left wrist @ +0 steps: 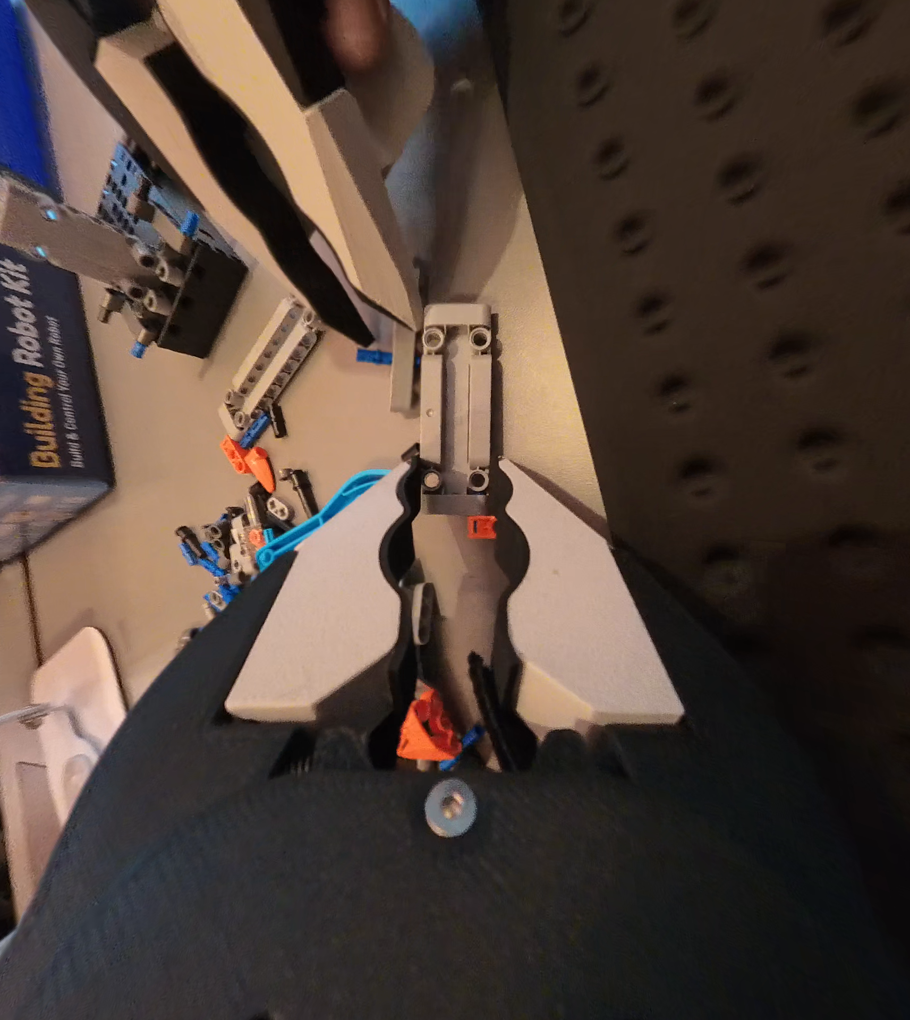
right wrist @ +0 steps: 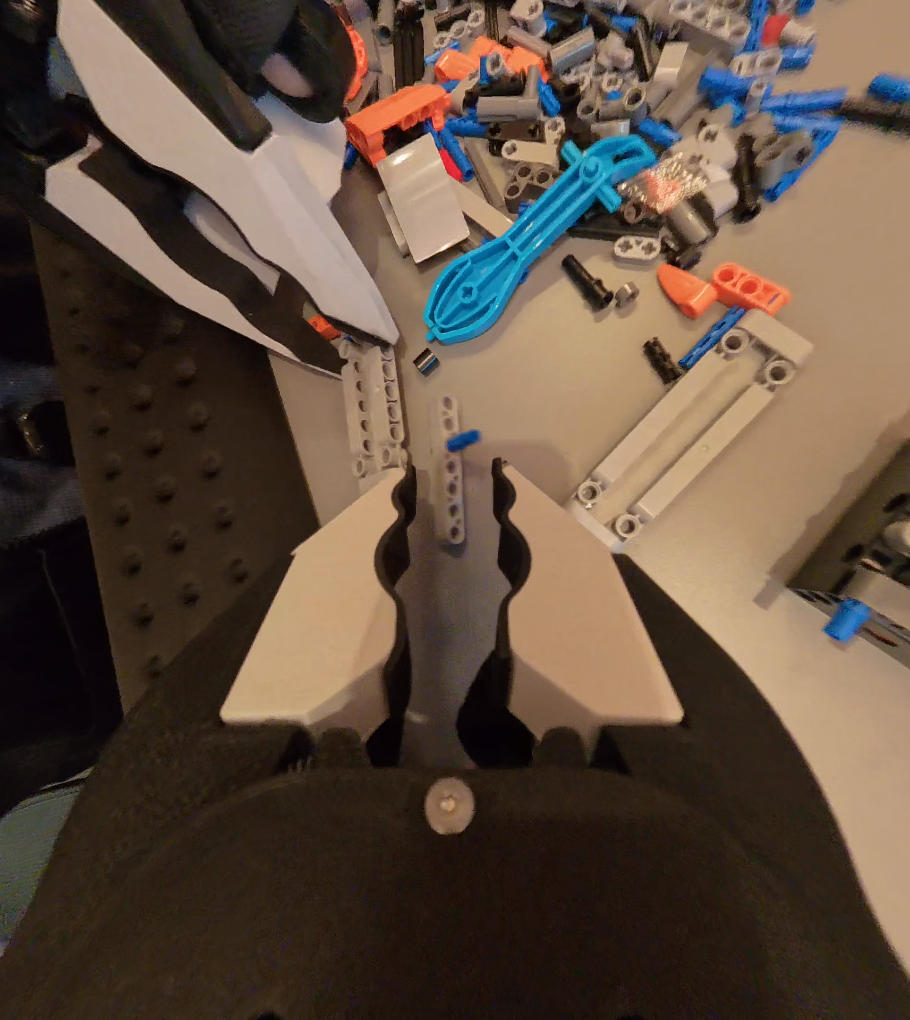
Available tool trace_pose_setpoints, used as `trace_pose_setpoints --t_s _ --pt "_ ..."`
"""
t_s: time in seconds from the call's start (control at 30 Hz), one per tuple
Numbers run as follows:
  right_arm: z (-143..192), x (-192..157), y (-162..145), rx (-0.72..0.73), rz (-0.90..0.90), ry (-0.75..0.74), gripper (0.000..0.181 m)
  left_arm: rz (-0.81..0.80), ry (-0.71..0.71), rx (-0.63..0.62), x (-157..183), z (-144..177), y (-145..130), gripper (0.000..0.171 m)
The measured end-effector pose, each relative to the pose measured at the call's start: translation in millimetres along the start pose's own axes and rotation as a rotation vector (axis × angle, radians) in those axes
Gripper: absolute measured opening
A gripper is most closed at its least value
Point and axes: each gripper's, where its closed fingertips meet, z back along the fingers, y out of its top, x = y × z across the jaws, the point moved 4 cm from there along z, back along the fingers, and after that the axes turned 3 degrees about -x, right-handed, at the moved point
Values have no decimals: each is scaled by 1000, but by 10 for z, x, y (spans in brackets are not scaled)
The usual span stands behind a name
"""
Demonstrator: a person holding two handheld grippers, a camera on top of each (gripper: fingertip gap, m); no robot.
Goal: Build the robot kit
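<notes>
Left gripper [left wrist: 457, 469]: its jaws stand at a narrow gap on either side of the near end of a long light-grey plastic panel with pin holes at its corners [left wrist: 455, 397]. I cannot tell whether they are pressing on it.
Under the left jaws: a small red clip [left wrist: 481, 527] and an orange wedge piece [left wrist: 430, 728] lie on the pale grey tabletop [right wrist: 524, 397].
Right gripper [right wrist: 452, 466]: its jaws stand moderately apart and empty. A thin grey beam with a row of holes [right wrist: 450, 480] lies between the tips, touching neither.
Blue pin [right wrist: 463, 439]: it sticks out of the thin beam's side, just ahead of the right tip.
Spacing: the beam lies just beside the panel, and the two grippers' tips come close together there.
Risk, collision: the tips look likely to knock each other, because both work the same small patch.
Risk, slip: held only by its end, the long panel could swing or twist.
Risk, pin: if the right jaws closed off-centre, they might catch the pin and flick the light beam away.
Edge: a black studded mat [right wrist: 165, 469] borders the panel, so a nudged piece could ride up onto it.
Farther off: a cyan plastic tool [right wrist: 524, 232], then a heap of grey, blue and orange pieces [right wrist: 607, 83].
</notes>
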Motion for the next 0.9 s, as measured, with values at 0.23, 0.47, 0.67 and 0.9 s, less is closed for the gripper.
trace_pose_setpoints --t_s 0.23,0.47,0.67,0.9 --pt "74 -238 156 22 124 -52 27 -139 156 16 -24 -11 23 22" --pt "-48 -209 134 45 104 -20 8 -195 244 64 -67 21 80 22" --pt "247 -296 261 248 192 -57 7 269 89 310 -383 312 162 37" --pt "278 -446 368 248 375 -204 8 616 -295 492 -364 360 182 26"
